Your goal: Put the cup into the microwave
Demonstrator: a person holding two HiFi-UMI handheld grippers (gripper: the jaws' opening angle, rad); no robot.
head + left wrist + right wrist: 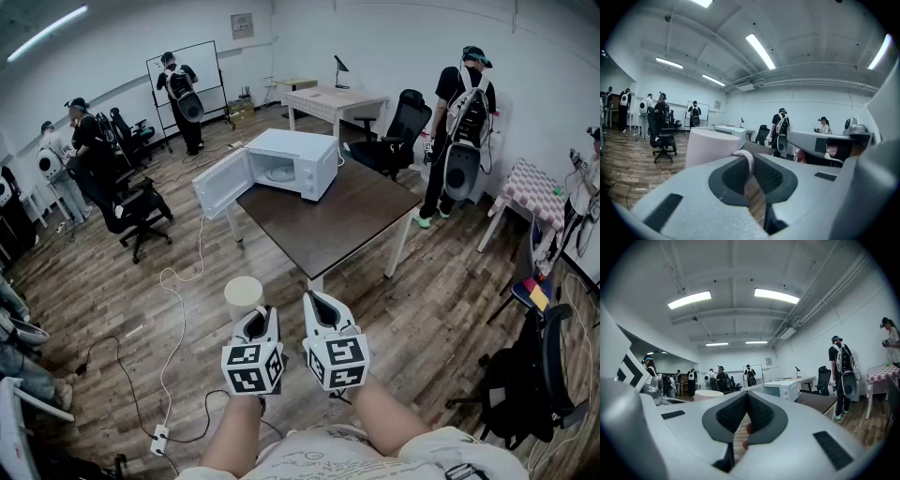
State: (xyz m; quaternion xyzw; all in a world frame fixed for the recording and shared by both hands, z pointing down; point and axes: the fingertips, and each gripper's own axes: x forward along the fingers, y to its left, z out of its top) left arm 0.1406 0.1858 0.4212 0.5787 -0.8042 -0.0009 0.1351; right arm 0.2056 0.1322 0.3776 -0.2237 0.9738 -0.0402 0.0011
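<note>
In the head view a pale cup (244, 294) hangs above the wooden floor, just ahead of my left gripper (260, 315). That gripper is shut on the cup's handle (748, 161), which shows pinched between the dark pads in the left gripper view, with the cup's body (711, 146) beyond them. My right gripper (313, 302) is alongside, shut with nothing between its pads (759, 412). The white microwave (292, 165) stands on the far left part of the dark table (328, 225), some way ahead of both grippers. Its door (221, 182) is swung open to the left.
Several people stand around the room, one close to the table's far right (459, 122). A black office chair (141, 214) is left of the table. A white cable and power strip (159, 438) lie on the floor at my left, and a dark chair (548, 380) is at my right.
</note>
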